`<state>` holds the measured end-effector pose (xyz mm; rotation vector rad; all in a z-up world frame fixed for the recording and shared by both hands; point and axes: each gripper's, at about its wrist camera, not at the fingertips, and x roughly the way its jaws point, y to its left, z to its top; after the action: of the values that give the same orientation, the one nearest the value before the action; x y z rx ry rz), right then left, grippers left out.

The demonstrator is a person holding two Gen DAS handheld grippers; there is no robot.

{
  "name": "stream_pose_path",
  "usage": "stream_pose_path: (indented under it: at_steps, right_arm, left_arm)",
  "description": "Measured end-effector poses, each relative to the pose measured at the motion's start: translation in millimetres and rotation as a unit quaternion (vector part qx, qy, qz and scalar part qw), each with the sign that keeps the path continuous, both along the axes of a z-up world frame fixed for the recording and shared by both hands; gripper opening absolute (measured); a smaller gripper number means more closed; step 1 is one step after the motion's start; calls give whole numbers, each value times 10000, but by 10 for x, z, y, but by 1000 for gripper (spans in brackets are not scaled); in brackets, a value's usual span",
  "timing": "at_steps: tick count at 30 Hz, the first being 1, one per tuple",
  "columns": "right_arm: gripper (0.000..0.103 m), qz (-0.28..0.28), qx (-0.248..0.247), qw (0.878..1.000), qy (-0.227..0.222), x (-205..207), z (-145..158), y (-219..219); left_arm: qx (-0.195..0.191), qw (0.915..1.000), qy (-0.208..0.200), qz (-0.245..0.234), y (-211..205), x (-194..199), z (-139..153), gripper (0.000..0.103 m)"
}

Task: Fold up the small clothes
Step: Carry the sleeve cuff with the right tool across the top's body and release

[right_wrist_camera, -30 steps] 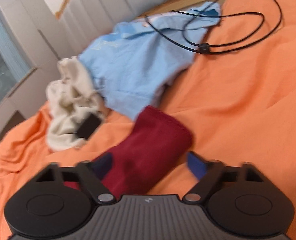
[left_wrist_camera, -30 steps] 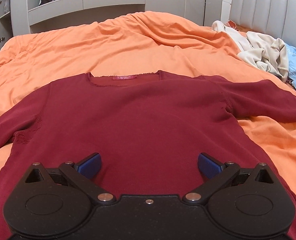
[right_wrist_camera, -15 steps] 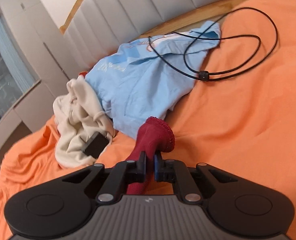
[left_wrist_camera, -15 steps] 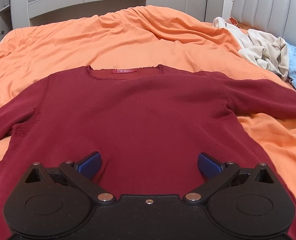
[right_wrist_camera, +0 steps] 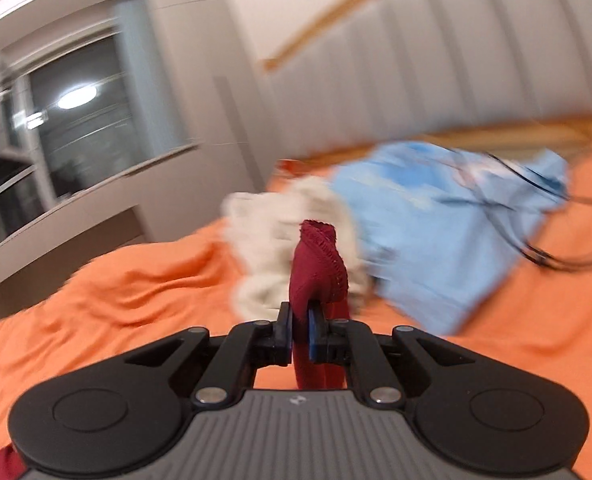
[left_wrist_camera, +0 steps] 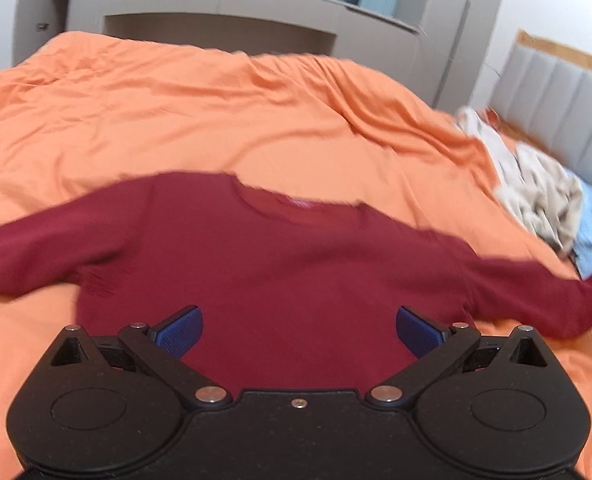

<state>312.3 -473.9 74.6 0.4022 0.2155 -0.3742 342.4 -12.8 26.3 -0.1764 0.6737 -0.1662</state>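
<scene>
Home bedroom: a bed under an orange duvet (left_wrist_camera: pixel 223 120), a padded grey headboard (left_wrist_camera: pixel 556 92) with wood trim, built-in grey cabinets (left_wrist_camera: pixel 223 8), a window (right_wrist_camera: pixel 95 120), loose clothes (right_wrist_camera: pixel 436 232) lay about.

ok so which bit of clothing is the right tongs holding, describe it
On the orange bedspread, in front of the cream and light blue heap, the right tongs pinch a sleeve cuff. It alone is dark red knit with a scalloped edge.

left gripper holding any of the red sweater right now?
No. The left gripper has its blue fingers spread wide apart above the red sweater, with no fabric pinched between them.
</scene>
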Motion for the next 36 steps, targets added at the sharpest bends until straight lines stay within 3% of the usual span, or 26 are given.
stream_pose_path:
  at_steps: [7,13,22,26,29,32,34,36]
  right_arm:
    - [8,1256,-459,9906,-277,387,443,1019]
    - [8,2443,-491,9676,-406,545,500,1924]
    - [8,3809,-751,9213,243,635,-11,3154]
    - [8,4136,-981,9017,788,647,-310,3591]
    - [9,4349,-1216,8846,1168,585,-505,3810]
    - [20,4551,-1227,8702,1434,504,-608,3851]
    - [57,4644,-1212,8654,1443,472,-600,3842]
    - [69,4692,-1314,8619,1405,446,-530,3756]
  left_arm:
    - [-213,9975,-109,669,499,16,126,103]
    - [-423,9917,-129,1205,836,46,195,103]
    - [-601,9715,-309,2271,1392,19,319,103]
    - [-797,9638,-245,2534,1568,22,309,102]
    - [-852,9625,-171,2568,1625,54,287,102]
    - [-836,9649,-116,2488,1603,74,266,102]
    - [-787,9675,-94,2402,1575,95,247,103]
    - [-748,9702,-75,2303,1530,128,234,102]
